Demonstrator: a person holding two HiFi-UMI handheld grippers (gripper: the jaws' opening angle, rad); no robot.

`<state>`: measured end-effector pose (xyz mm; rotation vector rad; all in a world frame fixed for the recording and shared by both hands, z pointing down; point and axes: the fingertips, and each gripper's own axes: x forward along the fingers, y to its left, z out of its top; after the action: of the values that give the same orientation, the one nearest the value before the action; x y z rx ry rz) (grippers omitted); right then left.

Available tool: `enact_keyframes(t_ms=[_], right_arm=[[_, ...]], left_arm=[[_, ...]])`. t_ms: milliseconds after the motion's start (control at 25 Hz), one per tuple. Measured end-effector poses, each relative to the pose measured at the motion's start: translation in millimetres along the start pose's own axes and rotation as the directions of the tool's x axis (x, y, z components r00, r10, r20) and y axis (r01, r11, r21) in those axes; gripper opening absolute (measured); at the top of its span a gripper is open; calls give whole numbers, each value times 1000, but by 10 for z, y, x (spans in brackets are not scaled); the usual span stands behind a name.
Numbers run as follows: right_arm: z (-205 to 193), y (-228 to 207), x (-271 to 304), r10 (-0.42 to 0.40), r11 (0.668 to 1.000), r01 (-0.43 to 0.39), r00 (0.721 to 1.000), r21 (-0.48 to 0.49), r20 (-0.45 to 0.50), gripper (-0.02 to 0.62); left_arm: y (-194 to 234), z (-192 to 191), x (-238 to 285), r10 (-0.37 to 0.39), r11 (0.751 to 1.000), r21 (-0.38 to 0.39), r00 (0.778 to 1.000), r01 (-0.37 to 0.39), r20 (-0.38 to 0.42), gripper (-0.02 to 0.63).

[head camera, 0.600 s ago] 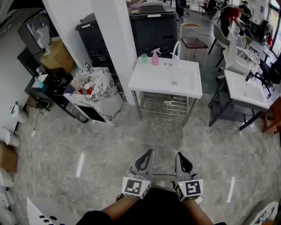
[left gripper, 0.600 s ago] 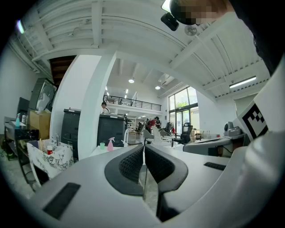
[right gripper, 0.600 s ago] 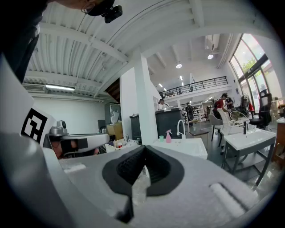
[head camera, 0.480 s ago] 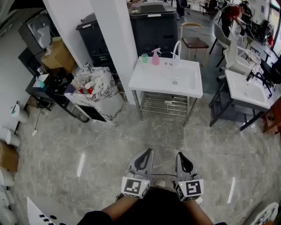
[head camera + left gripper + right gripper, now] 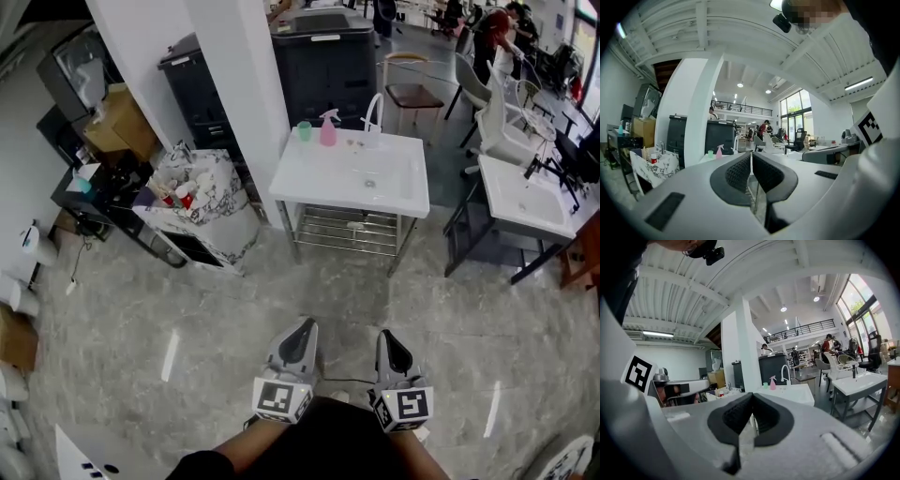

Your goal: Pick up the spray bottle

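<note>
A pink spray bottle [image 5: 328, 128] stands at the back edge of a white sink unit [image 5: 309, 178], next to a green cup [image 5: 305, 130] and a white tap [image 5: 373, 113]. The bottle also shows small and far off in the left gripper view [image 5: 719, 151] and in the right gripper view [image 5: 772, 382]. Both grippers are held low and close to the person's body, well short of the sink. The left gripper [image 5: 306, 331] is shut with nothing between its jaws. The right gripper [image 5: 389, 341] is shut and empty as well.
A white pillar [image 5: 239, 84] rises left of the sink. A marbled bin with cups and bottles [image 5: 192, 192] stands beside it. Dark cabinets [image 5: 323, 66] stand behind the sink. A second white sink [image 5: 530, 202] and chairs are at the right. Grey tiled floor [image 5: 281, 291] lies between me and the sink.
The view has shifted slightly; the sink and bottle sit a little higher and further left in the head view. Both grippers stay shut, a little lower in the picture.
</note>
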<state>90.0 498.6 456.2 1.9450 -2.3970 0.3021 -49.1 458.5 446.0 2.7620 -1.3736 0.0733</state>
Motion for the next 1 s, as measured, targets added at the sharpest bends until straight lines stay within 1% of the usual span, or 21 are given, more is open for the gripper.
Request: enact_keyframes(t_ms=[120, 240, 320, 400, 480, 560, 640, 720, 760, 840, 1000], right_arm=[[-26, -105, 216, -28, 1000, 28, 999, -9, -26, -2], [-49, -174, 445, -31, 999, 32, 999, 15, -27, -2], [-74, -252, 641, -35, 999, 36, 999, 29, -38, -2], [-46, -334, 911, -39, 998, 40, 998, 42, -40, -2], [33, -412, 1240, -47, 998, 49, 998, 40, -40, -2], [99, -482, 1585, -63, 997, 65, 996, 32, -60, -2], [141, -535, 1936, -79, 996, 81, 992, 22, -95, -2], [209, -554, 2304, -81, 996, 84, 990, 17, -118, -2], [247, -543, 2496, -75, 997, 77, 990, 16, -123, -2], [309, -491, 2889, -54, 998, 56, 990, 11, -128, -2], [427, -334, 3622, -12, 1000, 12, 992, 0, -128, -2]], left_arm=[[103, -4, 208, -12, 1000, -5, 1000, 12, 3, 29], [223, -45, 440, -35, 999, -41, 999, 35, -1, 29], [353, -82, 643, -40, 997, -61, 999, 40, 3, 29], [535, -85, 889, -44, 997, -65, 999, 44, 8, 29], [757, -43, 1159, -43, 998, -51, 999, 43, 9, 29], [990, -27, 1425, -42, 998, -49, 999, 42, -4, 29], [1228, -55, 1682, -50, 995, -87, 998, 46, -36, 29], [1483, -78, 1934, -63, 986, -156, 996, 52, -64, 29], [1623, -71, 2052, -65, 983, -175, 996, 52, -68, 29], [1922, -39, 2264, -63, 984, -171, 996, 50, -68, 29], [2452, 45, 2586, -70, 978, -203, 996, 58, -55, 29]])
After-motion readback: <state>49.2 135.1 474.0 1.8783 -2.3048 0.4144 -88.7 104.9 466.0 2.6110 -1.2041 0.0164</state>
